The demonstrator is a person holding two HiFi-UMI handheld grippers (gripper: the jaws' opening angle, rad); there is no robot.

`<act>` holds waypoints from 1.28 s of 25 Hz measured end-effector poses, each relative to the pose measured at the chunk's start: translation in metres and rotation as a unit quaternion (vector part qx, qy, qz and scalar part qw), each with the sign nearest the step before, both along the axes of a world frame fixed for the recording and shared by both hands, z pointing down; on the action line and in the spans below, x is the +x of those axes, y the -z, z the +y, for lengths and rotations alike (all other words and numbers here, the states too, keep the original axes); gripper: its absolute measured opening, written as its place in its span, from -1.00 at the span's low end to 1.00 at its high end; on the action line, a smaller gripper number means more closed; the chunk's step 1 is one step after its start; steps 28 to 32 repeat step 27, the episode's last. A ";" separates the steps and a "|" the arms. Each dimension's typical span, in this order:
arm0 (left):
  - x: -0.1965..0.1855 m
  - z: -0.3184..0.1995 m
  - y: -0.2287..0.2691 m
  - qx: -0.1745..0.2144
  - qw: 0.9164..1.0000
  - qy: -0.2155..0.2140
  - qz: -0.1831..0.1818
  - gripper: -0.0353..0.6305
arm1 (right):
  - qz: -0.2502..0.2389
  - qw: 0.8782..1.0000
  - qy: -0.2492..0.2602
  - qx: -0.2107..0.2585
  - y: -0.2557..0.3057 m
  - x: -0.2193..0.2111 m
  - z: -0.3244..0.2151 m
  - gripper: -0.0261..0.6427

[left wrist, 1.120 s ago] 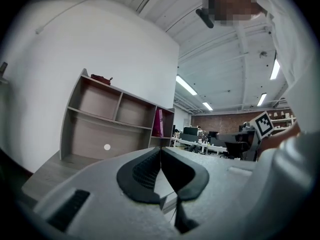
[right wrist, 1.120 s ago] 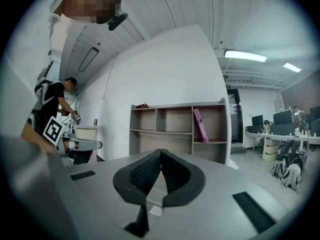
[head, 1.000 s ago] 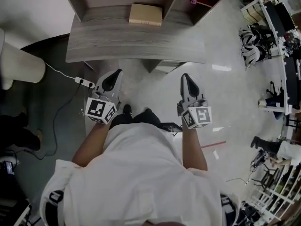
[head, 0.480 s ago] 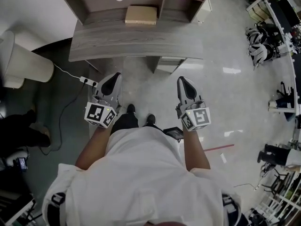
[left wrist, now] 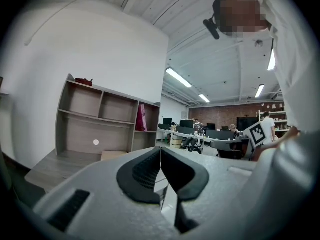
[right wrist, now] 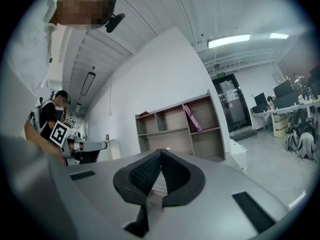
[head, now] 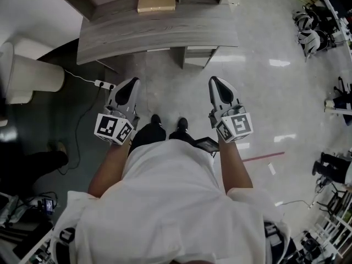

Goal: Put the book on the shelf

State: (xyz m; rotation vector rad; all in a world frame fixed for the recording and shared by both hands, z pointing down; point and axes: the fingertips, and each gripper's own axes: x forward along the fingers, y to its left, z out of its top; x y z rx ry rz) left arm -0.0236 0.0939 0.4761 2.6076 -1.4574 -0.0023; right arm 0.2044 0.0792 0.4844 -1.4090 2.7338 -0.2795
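Standing on a pale glossy floor (head: 264, 109), a person in a white shirt (head: 170, 202) holds both tools level out in front, side by side and well apart, short of the grey wooden desk (head: 165, 34). The left gripper (head: 133, 83) has its jaws pressed together, the dark ribbed pads meeting along a thin line in the left gripper view, with nothing caught between them. The right gripper (head: 214, 82) is the same: in its own view the pads touch at the tip and grip nothing. The book (head: 157, 0), a flat tan one, lies on the desk's top at the foot of the shelf (left wrist: 100, 119), near the middle of the unit and just in front of its back panel; neither tool touches it, and both are well away from it. From the left gripper view the book shows low down, just above the tool's grey body, below the shelf's lower row of open compartments. A pink book (left wrist: 142, 117) leans upright in the shelf's right-hand compartment, and a small dark red thing (left wrist: 84, 82) sits on the shelf's top at the left end. Left of the desk in the head view stand a pale round container (head: 33, 76) and a white power strip (head: 103, 84) on the dark floor.
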 end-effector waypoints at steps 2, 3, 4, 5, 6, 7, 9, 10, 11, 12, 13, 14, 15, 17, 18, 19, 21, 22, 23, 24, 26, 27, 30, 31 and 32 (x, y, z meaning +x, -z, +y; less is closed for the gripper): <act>0.001 -0.002 0.002 -0.003 1.000 -0.007 0.010 -0.84 | -0.036 0.999 -0.015 -0.016 0.001 0.007 -0.002 -0.88; 0.000 -0.002 0.004 -0.003 1.000 -0.012 0.015 -0.84 | -0.048 0.998 -0.023 -0.023 0.001 0.009 -0.003 -0.88; 0.000 -0.003 0.006 -0.002 1.000 -0.019 0.019 -0.84 | -0.050 0.998 -0.031 -0.026 0.002 0.011 -0.005 -0.88; -0.001 -0.004 0.008 0.001 0.999 -0.027 0.021 -0.84 | -0.048 0.998 -0.036 -0.026 0.003 0.010 -0.005 -0.88; -0.002 -0.005 0.011 0.002 0.999 -0.035 0.021 -0.84 | -0.045 0.998 -0.041 -0.024 0.005 0.009 -0.006 -0.88; -0.003 -0.007 0.013 0.003 0.999 -0.042 0.022 -0.84 | -0.042 0.998 -0.046 -0.021 0.007 0.007 -0.005 -0.88; -0.011 -0.008 0.014 0.004 0.999 -0.048 0.025 -0.84 | -0.029 0.998 -0.051 -0.013 0.011 0.001 -0.004 -0.88; -0.016 -0.009 0.014 0.004 0.998 -0.048 0.029 -0.84 | -0.022 0.998 -0.051 -0.009 0.014 -0.002 -0.003 -0.88; -0.022 -0.010 0.013 0.003 0.998 -0.047 0.033 -0.84 | -0.015 0.999 -0.050 -0.004 0.016 -0.006 -0.003 -0.88; -0.028 -0.011 0.012 0.002 0.998 -0.045 0.037 -0.84 | -0.008 0.999 -0.049 0.000 0.017 -0.010 -0.003 -0.88; -0.033 -0.011 0.012 0.002 0.998 -0.043 0.042 -0.84 | -0.001 0.999 -0.047 0.004 0.018 -0.015 -0.003 -0.88; -0.038 -0.011 0.011 0.002 0.998 -0.041 0.045 -0.84 | 0.005 0.999 -0.045 0.007 0.018 -0.019 -0.004 -0.88; -0.043 -0.010 0.010 0.002 0.998 -0.039 0.047 -0.84 | 0.008 0.999 -0.043 0.007 0.017 -0.022 -0.004 -0.88; -0.053 -0.009 0.005 -0.001 0.998 -0.036 0.050 -0.84 | 0.011 0.999 -0.043 0.007 0.016 -0.028 -0.005 -0.88; -0.057 -0.009 0.002 -0.004 0.998 -0.034 0.052 -0.84 | 0.011 0.999 -0.043 0.008 0.016 -0.031 -0.006 -0.88; -0.062 -0.009 -0.001 -0.007 0.998 -0.031 0.054 -0.84 | 0.011 0.999 -0.043 0.008 0.016 -0.035 -0.006 -0.88; -0.071 -0.008 -0.006 -0.010 0.998 -0.027 0.057 -0.84 | 0.011 0.999 -0.043 0.008 0.013 -0.041 -0.005 -0.88; -0.074 -0.008 -0.007 -0.010 0.998 -0.025 0.058 -0.84 | 0.011 0.999 -0.042 0.007 0.012 -0.044 -0.005 -0.88; -0.077 -0.007 -0.008 -0.009 0.998 -0.024 0.059 -0.84 | 0.011 0.999 -0.042 0.006 0.010 -0.047 -0.004 -0.88; -0.081 -0.007 -0.008 -0.009 0.998 -0.023 0.060 -0.84 | 0.011 0.999 -0.042 0.006 0.008 -0.049 -0.004 -0.88; -0.090 -0.006 -0.009 -0.009 0.998 -0.022 0.061 -0.84 | 0.010 0.999 -0.042 0.005 0.006 -0.056 -0.004 -0.88; -0.094 -0.005 -0.010 -0.010 0.998 -0.021 0.061 -0.84 | 0.010 0.999 -0.043 0.005 0.005 -0.059 -0.004 -0.88; -0.094 -0.005 -0.010 -0.010 0.998 -0.021 0.061 -0.84 | 0.010 0.999 -0.043 0.005 0.005 -0.059 -0.004 -0.88; -0.094 -0.005 -0.010 -0.010 0.998 -0.021 0.061 -0.84 | 0.010 0.999 -0.043 0.005 0.005 -0.059 -0.004 -0.88; -0.094 -0.005 -0.010 -0.010 0.998 -0.021 0.061 -0.84 | 0.010 0.999 -0.043 0.005 0.005 -0.059 -0.004 -0.88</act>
